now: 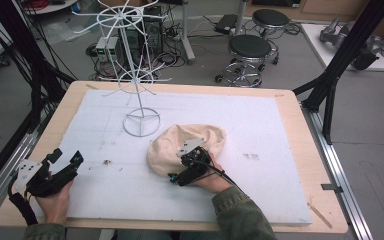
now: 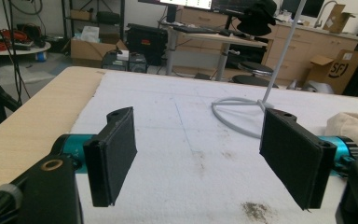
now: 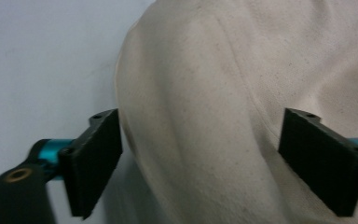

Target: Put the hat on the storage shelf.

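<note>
Jaws of right gripper [image 3: 200, 163] spread wide astride cream hat [image 3: 242, 93].

A lab or workshop: beyond the table's [image 1: 45, 150] 12 o'clock edge stand rolling stools [image 1: 250, 47], cable tangles [image 1: 172, 47] and black framing [image 1: 340, 55]; cardboard boxes [image 2: 338, 70] and monitor-topped desks [image 2: 214, 39] line the back.

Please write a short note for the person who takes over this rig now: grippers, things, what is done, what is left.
Right gripper: open, jaws on either side of the near edge of the beige hat, not closed on it.
Left gripper: open, holds nothing, at the left side of the white mat.
White wire stand: upright behind the hat, nothing on its arms.
Done: approach to the hat.
Left: probably grip the hat and hang it on the stand.
</note>
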Available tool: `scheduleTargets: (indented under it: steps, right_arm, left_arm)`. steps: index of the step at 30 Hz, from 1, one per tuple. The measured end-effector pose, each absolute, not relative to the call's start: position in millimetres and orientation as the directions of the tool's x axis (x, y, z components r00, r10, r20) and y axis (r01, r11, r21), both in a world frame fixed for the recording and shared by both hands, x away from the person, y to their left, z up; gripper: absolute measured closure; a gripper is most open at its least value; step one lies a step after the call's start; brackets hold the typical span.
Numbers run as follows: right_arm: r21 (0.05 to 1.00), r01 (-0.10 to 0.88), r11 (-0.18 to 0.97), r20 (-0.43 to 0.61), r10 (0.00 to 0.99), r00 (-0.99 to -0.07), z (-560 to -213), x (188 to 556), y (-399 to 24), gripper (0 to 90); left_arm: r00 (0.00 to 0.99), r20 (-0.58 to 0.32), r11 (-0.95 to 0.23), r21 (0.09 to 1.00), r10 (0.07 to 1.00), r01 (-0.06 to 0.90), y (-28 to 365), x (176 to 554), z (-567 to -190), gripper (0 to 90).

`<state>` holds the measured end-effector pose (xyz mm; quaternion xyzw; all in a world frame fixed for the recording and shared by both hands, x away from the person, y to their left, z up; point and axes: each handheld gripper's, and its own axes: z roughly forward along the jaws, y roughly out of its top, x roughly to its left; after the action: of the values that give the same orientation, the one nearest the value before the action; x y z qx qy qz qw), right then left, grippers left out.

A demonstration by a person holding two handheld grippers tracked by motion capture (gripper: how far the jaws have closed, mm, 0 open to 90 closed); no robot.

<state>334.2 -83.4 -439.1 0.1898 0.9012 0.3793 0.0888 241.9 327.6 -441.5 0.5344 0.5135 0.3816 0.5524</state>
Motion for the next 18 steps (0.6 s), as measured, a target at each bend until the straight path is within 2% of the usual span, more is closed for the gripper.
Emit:
scheduleTargets:
  steps: [11, 13, 15, 18]
  right_arm:
    - [0.684, 0.232, 0.691, -0.066, 0.376, -0.924, -440.0, 333.9, -86.1, 24.8]
    - [0.684, 0.241, 0.688, -0.053, 0.377, -0.925, -439.5, 333.3, -86.5, 29.0]
    - [0.682, 0.242, 0.690, -0.035, 0.362, -0.932, -438.4, 332.6, -87.0, 38.3]
    - [0.680, 0.274, 0.680, -0.002, 0.375, -0.927, -436.3, 331.8, -88.4, 46.8]
  left_arm:
    - [0.183, -0.159, 0.138, 0.982, 0.970, 0.127, 327.5, 242.0, -441.6, 27.1]
    - [0.185, -0.158, 0.136, 0.983, 0.970, 0.127, 327.6, 241.8, -441.5, 27.0]
    - [0.184, -0.158, 0.136, 0.982, 0.970, 0.127, 327.7, 241.6, -441.4, 27.0]
    - [0.184, -0.159, 0.137, 0.982, 0.970, 0.126, 327.6, 241.9, -441.5, 27.0]
